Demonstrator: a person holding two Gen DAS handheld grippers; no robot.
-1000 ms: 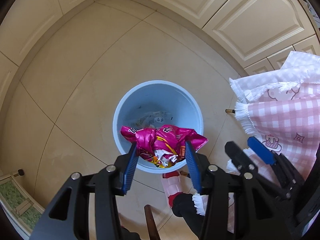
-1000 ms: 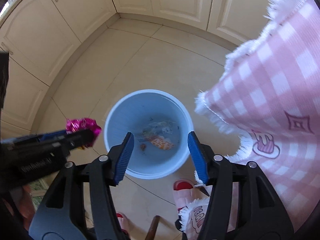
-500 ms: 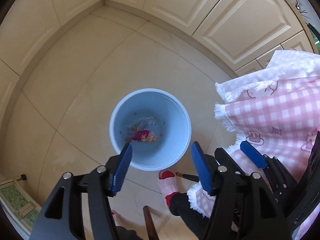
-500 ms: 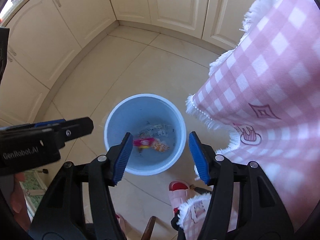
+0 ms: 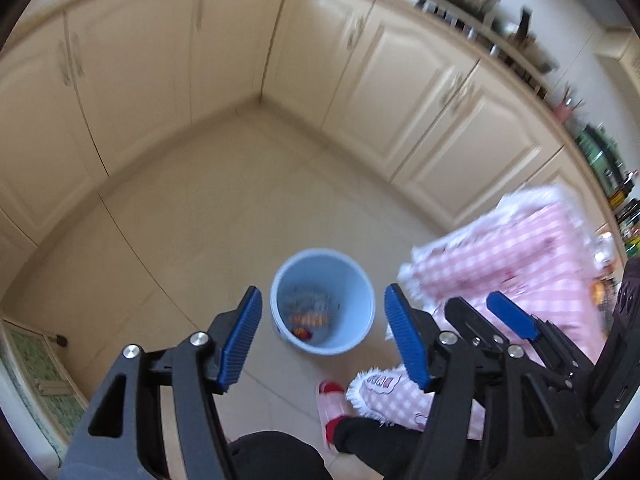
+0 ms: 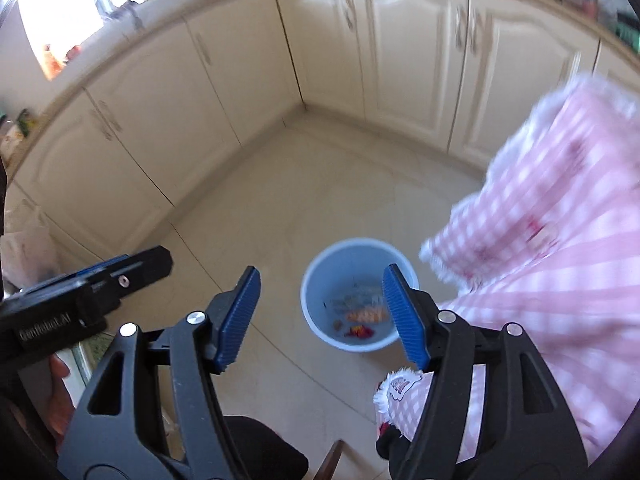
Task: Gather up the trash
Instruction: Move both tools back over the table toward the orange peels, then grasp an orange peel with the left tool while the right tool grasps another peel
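Observation:
A light blue bin [image 5: 322, 304] stands on the tiled floor, also in the right wrist view [image 6: 356, 296]. Several wrappers [image 5: 306, 320] lie at its bottom, a pink one among them [image 6: 360, 330]. My left gripper [image 5: 323, 340] is open and empty, high above the bin. My right gripper [image 6: 322, 316] is open and empty, also high above it. The right gripper shows at the right of the left wrist view [image 5: 480, 312], and the left gripper's body shows at the left of the right wrist view [image 6: 92, 296].
A pink checked tablecloth [image 5: 516, 264] with a white fringe hangs at the right [image 6: 552, 240]. Cream cabinets [image 5: 224, 64] line the corner behind the bin. The person's foot in a pink slipper [image 5: 330, 404] stands just in front of the bin.
The left gripper opened and the pink wrapper fell into the bin. Both grippers have since risen well above the bin and tilted up toward the cabinets.

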